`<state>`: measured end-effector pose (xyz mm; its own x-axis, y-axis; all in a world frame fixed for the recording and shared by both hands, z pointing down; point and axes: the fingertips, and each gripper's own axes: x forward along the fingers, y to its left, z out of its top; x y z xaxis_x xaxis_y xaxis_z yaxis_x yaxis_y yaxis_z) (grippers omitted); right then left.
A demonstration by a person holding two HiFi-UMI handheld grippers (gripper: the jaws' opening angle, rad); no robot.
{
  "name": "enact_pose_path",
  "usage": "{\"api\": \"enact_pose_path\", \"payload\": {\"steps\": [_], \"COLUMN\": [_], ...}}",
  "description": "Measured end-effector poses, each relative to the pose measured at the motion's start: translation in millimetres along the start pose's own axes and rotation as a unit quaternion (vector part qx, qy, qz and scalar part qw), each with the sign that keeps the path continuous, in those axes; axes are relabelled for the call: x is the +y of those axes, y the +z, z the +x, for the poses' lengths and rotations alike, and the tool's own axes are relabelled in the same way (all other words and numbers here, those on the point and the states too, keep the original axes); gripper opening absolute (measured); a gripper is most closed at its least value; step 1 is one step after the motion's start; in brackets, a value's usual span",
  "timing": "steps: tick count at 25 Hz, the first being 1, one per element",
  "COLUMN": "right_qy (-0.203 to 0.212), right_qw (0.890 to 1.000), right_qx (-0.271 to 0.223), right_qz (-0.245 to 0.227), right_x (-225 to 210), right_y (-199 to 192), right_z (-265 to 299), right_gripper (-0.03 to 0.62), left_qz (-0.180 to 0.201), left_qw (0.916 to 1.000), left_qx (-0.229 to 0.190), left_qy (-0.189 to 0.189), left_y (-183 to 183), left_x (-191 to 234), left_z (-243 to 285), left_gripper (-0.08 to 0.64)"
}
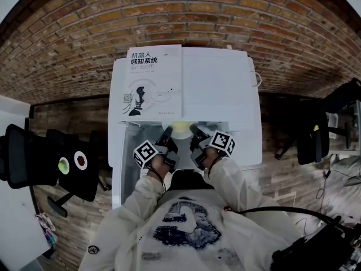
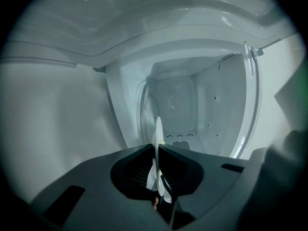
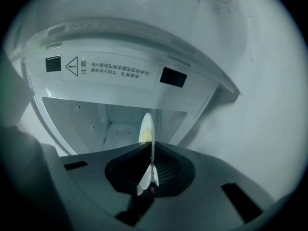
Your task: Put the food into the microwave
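left gripper (image 1: 167, 135) and right gripper (image 1: 197, 134) tight on opposite plate (image 1: 181, 130) edges, at the open microwave (image 1: 220, 89)

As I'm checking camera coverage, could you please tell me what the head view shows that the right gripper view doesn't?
Only the head view: the book on the microwave and the left gripper. Only the right gripper view: the warning label by the cavity opening. Both: the microwave, and the right gripper shut on the plate.

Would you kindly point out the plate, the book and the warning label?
plate (image 1: 180, 130), head view, visible centre.
book (image 1: 153, 81), head view, cover centre.
warning label (image 3: 109, 71), right gripper view, printed middle.
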<state>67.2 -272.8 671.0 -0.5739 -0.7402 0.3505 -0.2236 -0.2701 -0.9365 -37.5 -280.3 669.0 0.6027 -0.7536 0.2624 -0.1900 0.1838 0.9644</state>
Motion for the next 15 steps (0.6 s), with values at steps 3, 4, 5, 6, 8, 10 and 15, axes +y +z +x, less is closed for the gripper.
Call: {"api": "enact_pose_path", "payload": {"steps": [3,4,5,6,8,10,15], "right_qy": [0.001,0.001,0.002,0.002,0.001,-0.002,-0.003], "right_qw": [1.000,1.000,1.000,1.000,1.000,1.000,1.000], "right_qx": [-0.003,-0.005,-0.007,-0.009,-0.012,-0.014,-0.021], "right_qz": [0.007,0.010,0.014,0.016,0.017,0.017,0.018], "right_x": [-1.6,-2.6,-3.7,-4.5,-6.0,-7.3,-7.0], "right_y": [-0.6,-0.6,-0.4,-0.2,0.2,0.8,2.8], "right_z": [1.1,1.4,1.7,2.1,3.1,4.4,6.3], "right_gripper": [0.021,0.021,0.021,0.021,0.021,0.021,0.021], "left_qz": [-0.002,-0.001,0.000,0.001,0.001,-0.001,-0.007], "left_qw": [1.0000,1.0000,1.0000,1.0000,1.0000,0.9999,0.9999], "left_qx": [-0.001,-0.001,-0.001,-0.001,-0.002,-0.003,-0.005], "left_qy": [0.005,0.006,0.007,0.008,0.009,0.011,0.010], "left_y": [0.6,0.9,1.2,1.5,2.0,2.4,3.1], "left_x": [1.1,1.5,1.9,2.2,3.5,5.3,7.0], "left_z": [0.2,0.5,0.9,1.4,2.0,2.8,4.7], "left_gripper": [0.035,0.035,0.035,0.035,0.035,0.035,0.035]}}
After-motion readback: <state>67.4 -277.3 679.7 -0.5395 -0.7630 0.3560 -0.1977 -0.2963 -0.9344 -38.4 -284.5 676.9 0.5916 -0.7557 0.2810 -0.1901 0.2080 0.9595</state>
